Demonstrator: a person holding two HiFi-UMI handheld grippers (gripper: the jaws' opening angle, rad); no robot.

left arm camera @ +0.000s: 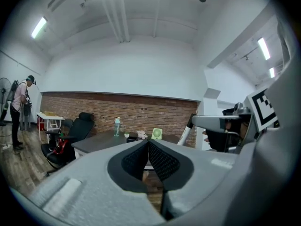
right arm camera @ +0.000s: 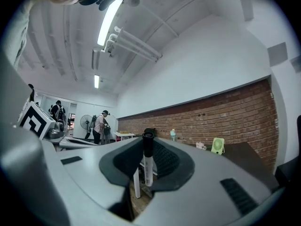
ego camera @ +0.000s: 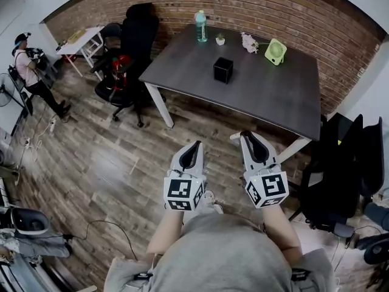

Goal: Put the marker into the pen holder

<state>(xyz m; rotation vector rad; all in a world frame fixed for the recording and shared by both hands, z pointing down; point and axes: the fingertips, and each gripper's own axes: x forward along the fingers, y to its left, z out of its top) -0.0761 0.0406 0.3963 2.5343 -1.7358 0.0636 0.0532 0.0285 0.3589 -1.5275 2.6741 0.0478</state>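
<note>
The black cube pen holder (ego camera: 223,70) stands on the dark grey table (ego camera: 267,96), well ahead of both grippers. A white marker with a black cap (right arm camera: 147,160) stands upright between the jaws of my right gripper (right arm camera: 148,147), which is shut on it. In the head view the right gripper (ego camera: 252,143) hangs over the wooden floor just short of the table's near edge, and one white end of the marker (ego camera: 234,137) pokes out at its left side. My left gripper (ego camera: 193,155) is beside it, its jaws shut (left arm camera: 148,144) with nothing between them.
On the table's far side are a green-blue bottle (ego camera: 200,26), a small potted plant (ego camera: 220,39) and a green desk fan (ego camera: 275,52). Black office chairs (ego camera: 130,47) stand left of the table, another (ego camera: 340,175) on the right. A person (ego camera: 33,72) stands far left by a white table (ego camera: 82,41).
</note>
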